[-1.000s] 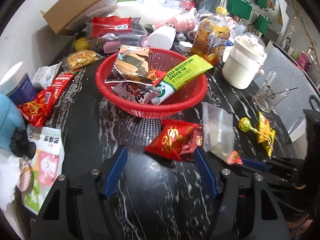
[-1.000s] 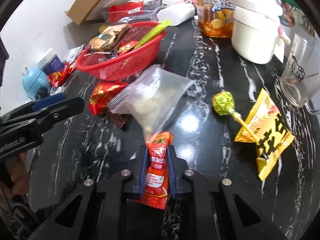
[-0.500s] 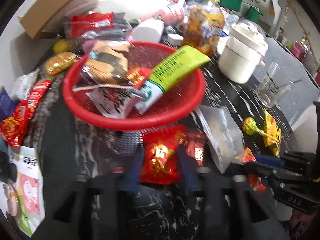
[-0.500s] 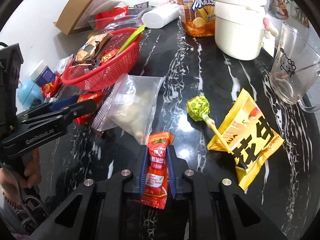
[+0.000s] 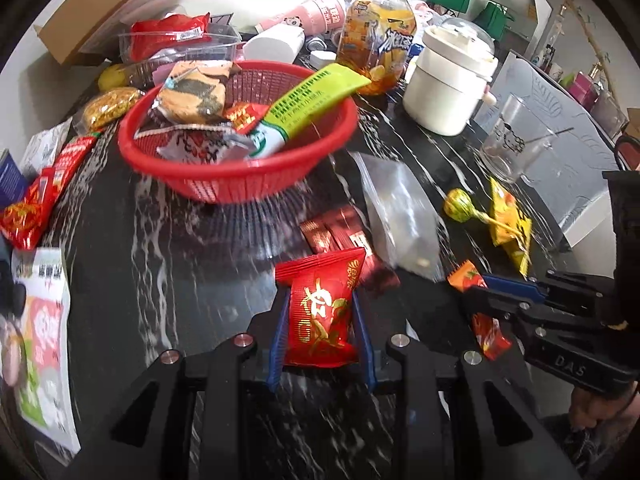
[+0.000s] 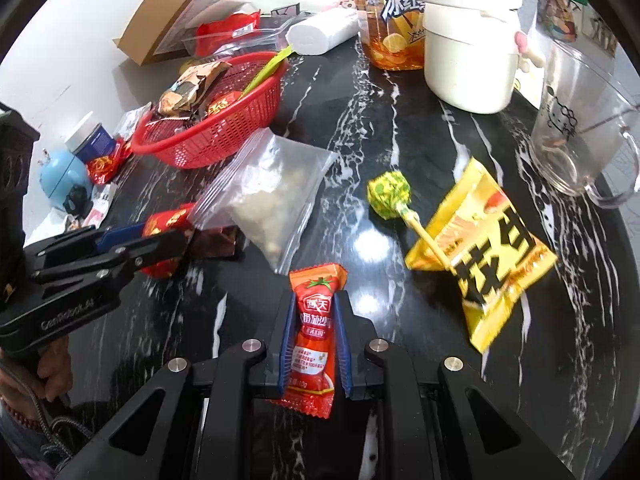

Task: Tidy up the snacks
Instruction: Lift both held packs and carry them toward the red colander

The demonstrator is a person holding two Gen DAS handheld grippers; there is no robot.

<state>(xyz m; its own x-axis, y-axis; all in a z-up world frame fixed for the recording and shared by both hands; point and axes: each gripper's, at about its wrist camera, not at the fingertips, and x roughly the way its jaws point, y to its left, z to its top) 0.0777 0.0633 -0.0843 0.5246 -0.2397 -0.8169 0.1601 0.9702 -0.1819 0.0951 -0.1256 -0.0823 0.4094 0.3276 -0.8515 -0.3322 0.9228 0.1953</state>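
Red snack packet [image 5: 320,320] with gold print sits upright between the blue pads of the left gripper [image 5: 320,320]; jaws have just closed and now pinch it on both sides, its top edge poking out past the fingertips toward 12 o'clock. Packet is just above the black marbled tabletop [image 5: 168,240]; whether it touches I cannot tell. At 12 o'clock from it, touching or nearly so, lie dark red sachets [image 5: 340,236]. At 1 o'clock, a clear zip bag [image 5: 400,216] of pale bits lies flat. Farther out at 11 o'clock stands the red mesh basket [image 5: 240,188], already holding a green-and-white tube pack [image 5: 308,108], a brown seaweed-print packet [image 5: 192,96] and other wrappers. At 3 o'clock, the right gripper [image 6: 316,332] is clamped narrow on an orange-red ketchup sachet [image 6: 314,340], which runs lengthwise along the jaws, both ends sticking out. From that sachet, the zip bag is at 11 o'clock, a green lollipop [image 6: 390,194] at 1 o'clock with its stick resting on a yellow snack bag [image 6: 488,252] at 2 o'clock. Beyond, a white lidded pot [image 6: 468,52], an iced tea bottle [image 6: 392,28] and a clear glass mug [image 6: 580,128] stand at the far edge. A hand [image 6: 52,368] grips the left tool's handle at 9 o'clock.
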